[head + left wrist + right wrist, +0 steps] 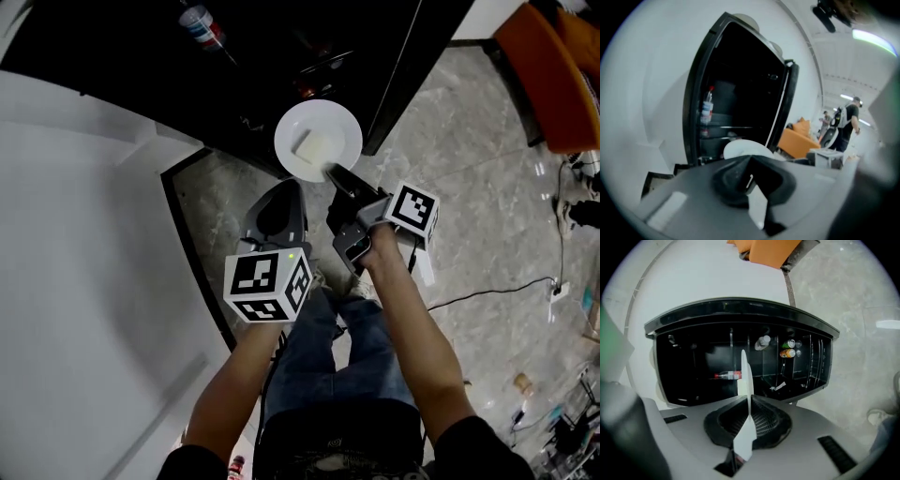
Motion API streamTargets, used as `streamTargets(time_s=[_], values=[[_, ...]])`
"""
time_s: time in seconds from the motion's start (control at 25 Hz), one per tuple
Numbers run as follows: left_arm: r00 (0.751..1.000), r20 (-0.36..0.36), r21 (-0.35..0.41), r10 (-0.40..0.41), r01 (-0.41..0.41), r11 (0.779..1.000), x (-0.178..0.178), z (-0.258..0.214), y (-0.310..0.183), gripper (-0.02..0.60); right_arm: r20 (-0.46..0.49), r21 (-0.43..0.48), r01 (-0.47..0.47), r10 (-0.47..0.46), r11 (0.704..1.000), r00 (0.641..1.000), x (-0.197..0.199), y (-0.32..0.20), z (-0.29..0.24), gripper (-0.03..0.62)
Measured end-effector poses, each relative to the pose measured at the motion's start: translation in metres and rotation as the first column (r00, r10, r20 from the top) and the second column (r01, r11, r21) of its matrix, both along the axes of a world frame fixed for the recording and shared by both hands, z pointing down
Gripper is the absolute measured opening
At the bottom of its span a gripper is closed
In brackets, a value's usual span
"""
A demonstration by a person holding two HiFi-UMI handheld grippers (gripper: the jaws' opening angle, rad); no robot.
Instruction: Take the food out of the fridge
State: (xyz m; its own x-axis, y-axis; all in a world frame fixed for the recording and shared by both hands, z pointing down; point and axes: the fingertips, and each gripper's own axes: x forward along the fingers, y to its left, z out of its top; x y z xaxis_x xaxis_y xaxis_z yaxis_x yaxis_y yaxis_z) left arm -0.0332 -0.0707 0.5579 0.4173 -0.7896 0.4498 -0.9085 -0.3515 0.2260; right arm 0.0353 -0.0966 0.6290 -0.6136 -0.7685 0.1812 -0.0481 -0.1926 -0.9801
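Food [314, 147] sits on the plate [343, 120] pinched by right claw [748, 414]; left claw [749, 176] closed.

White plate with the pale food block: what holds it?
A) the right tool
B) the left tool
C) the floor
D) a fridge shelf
A: the right tool is shut on the rim of the white plate, while the left tool hangs apart from it.

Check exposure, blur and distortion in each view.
Head view: fridge interior near black, white plate bright but readable. Left gripper view: soft throughout, fisheye bows the fridge frame. Right gripper view: sharpest, fridge opening curved by the lens.
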Motion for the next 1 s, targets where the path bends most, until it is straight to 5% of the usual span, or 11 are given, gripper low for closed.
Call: streamTargets(time_s=[0.52, 1.0], values=[[0.999, 0.004, 0.007, 0.044, -0.044, 0.999, 0.001, -0.124, 0.056, 0.0, -0.021, 0.014, -0.105, 0.105, 0.994, 0.994, 0.03, 0.074, -0.163, 0.012], [0.992, 0.005, 0.097, 0.125, -0.125, 0.987, 0.013, -0.2, 0.072, 0.0, -0.051, 0.052, -0.157, 0.16, 0.986, 0.986, 0.038, 0.112, -0.239, 0.012]])
